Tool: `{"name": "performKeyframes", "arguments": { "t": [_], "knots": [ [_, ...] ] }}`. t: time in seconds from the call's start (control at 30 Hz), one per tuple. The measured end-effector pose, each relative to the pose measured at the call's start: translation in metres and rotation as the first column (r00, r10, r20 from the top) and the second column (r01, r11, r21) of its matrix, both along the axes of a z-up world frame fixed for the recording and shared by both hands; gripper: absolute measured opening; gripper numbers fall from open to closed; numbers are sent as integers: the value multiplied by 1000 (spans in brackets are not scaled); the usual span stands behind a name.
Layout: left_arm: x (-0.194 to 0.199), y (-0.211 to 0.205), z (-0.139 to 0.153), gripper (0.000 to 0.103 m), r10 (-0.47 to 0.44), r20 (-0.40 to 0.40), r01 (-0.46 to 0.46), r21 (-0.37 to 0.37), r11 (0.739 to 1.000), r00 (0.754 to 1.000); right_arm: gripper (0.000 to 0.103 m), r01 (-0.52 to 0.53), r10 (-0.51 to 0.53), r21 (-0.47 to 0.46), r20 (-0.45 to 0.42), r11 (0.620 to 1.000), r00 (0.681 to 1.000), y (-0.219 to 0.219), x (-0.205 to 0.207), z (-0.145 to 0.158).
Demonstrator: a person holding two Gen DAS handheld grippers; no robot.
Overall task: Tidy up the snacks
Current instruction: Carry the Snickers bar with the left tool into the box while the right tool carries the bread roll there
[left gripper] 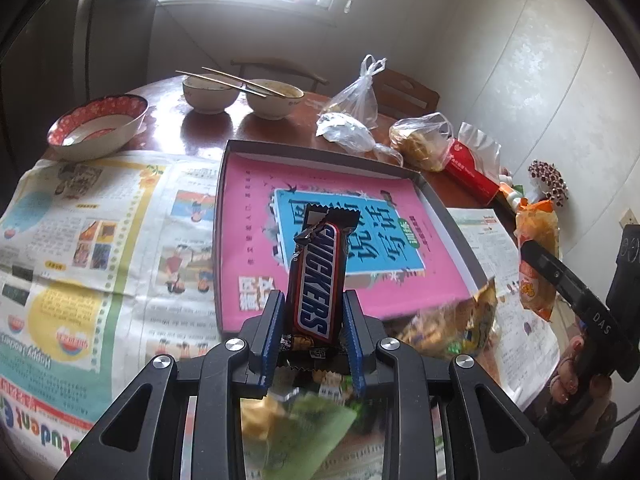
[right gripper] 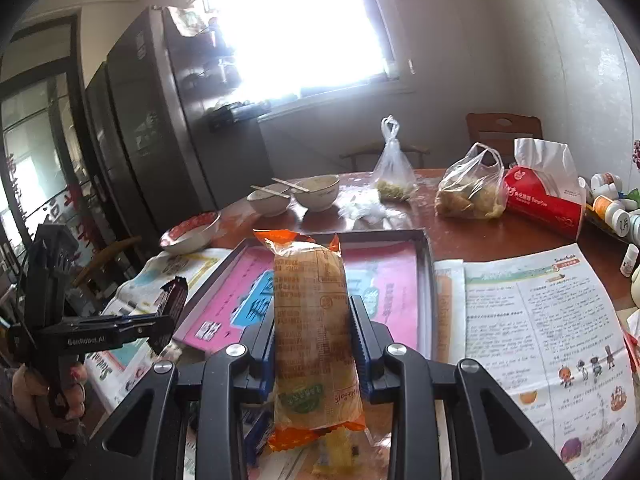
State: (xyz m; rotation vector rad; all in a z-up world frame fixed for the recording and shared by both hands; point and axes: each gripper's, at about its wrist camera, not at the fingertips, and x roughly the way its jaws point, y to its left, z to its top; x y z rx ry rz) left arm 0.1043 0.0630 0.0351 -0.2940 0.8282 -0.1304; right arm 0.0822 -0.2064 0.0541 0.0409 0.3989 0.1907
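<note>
My left gripper (left gripper: 312, 312) is shut on a brown Snickers bar (left gripper: 318, 276) and holds it upright above the near edge of a shallow dark box lid (left gripper: 224, 216) with a pink and blue printed inside. My right gripper (right gripper: 314, 320) is shut on an orange-ended bread packet (right gripper: 314, 332), held above the same box lid (right gripper: 426, 264). The right gripper with the orange packet (left gripper: 536, 264) shows at the right of the left wrist view. The left gripper with the Snickers bar (right gripper: 172, 300) shows at the left of the right wrist view. More snack packets (left gripper: 448, 328) lie blurred below the left gripper.
Newspapers (left gripper: 80, 240) cover the brown table around the box lid. Behind it stand a red-patterned bowl (left gripper: 98, 126), two bowls with chopsticks (left gripper: 240, 96), tied plastic bags (left gripper: 356, 108), a red tissue pack (right gripper: 548, 196) and small bottles (right gripper: 612, 208). A tall fridge (right gripper: 160, 128) stands at left.
</note>
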Motion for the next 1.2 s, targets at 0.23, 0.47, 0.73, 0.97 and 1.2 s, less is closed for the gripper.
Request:
{"name": "performKeyframes", "arguments": {
  "t": [0.23, 0.47, 0.73, 0.97, 1.2],
  "knots": [
    [24, -3, -7, 29, -2, -13, 2, 2, 1000, 1000, 32, 31, -30, 35, -27, 999, 999, -16, 27, -4],
    [42, -5, -16, 29, -4, -34, 4, 5, 1000, 999, 32, 65, -60, 65, -68, 996, 996, -32, 49, -15],
    [55, -6, -28, 29, -4, -55, 4, 6, 1000, 998, 32, 81, -71, 75, -131, 994, 989, -40, 65, -30],
    [64, -6, -39, 29, 5, -75, -4, 14, 1000, 997, 32, 86, -73, 63, -185, 994, 980, -40, 77, -43],
    [67, -7, -44, 29, 7, -86, -4, 24, 1000, 996, 32, 96, -79, 64, -232, 993, 970, -42, 86, -54]
  ]
}}
